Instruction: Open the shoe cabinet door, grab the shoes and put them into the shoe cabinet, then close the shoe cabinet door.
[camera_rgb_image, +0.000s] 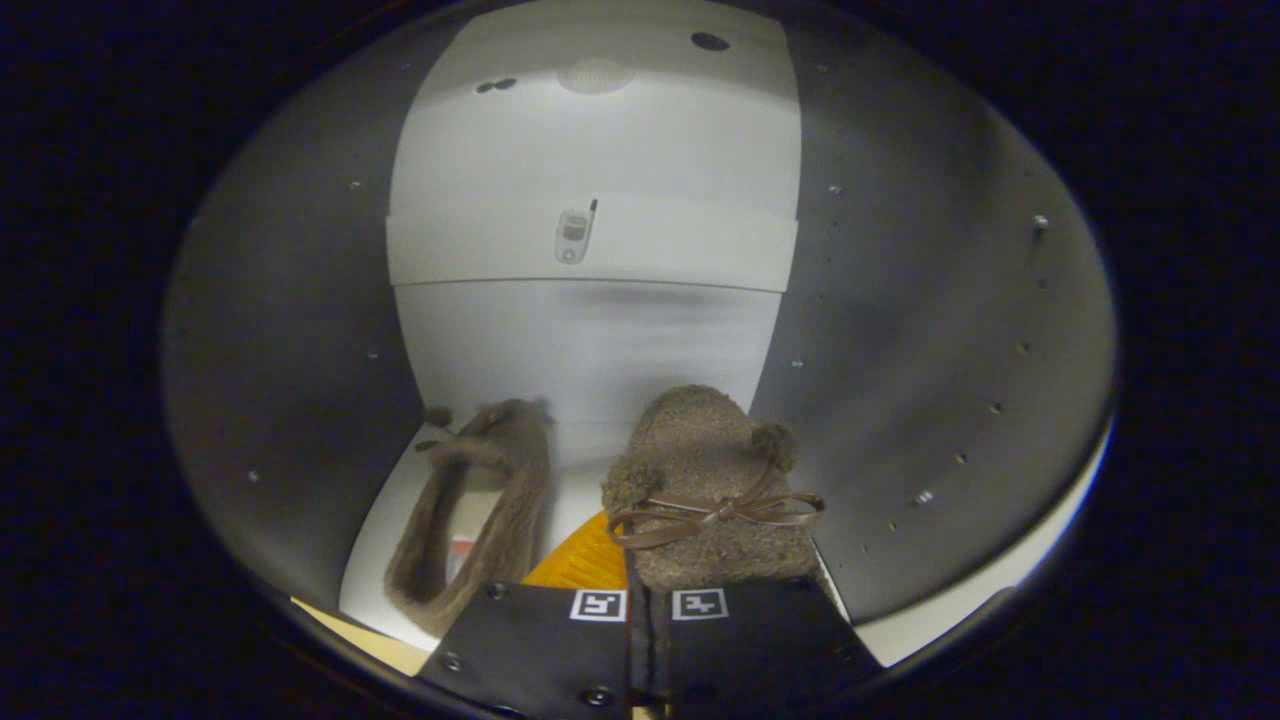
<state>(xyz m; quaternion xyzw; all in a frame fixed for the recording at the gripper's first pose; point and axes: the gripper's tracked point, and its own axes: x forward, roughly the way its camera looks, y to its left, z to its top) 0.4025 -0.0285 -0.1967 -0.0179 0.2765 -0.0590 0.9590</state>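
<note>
Gripper: the gripper (648, 640) reaches into the shoe cabinet (930, 330), its fingers drawn close together with only a thin slit between them.
Held shoe: the right-hand shoe (705, 480), fuzzy brown with a thin bow (715, 512) on top, lies just ahead of the fingers and runs away from them; its near end seems pinched between them, though the contact itself is hidden.
Second shoe: the left-hand shoe (480, 520) rests on the cabinet floor (575, 400) to the left of the fingers, apart from the first, its opening facing up.
Count: two shoes (a matching pair), one bow, one gripper.
Beyond: a pale back panel (600, 150) stands past both shoes.
</note>
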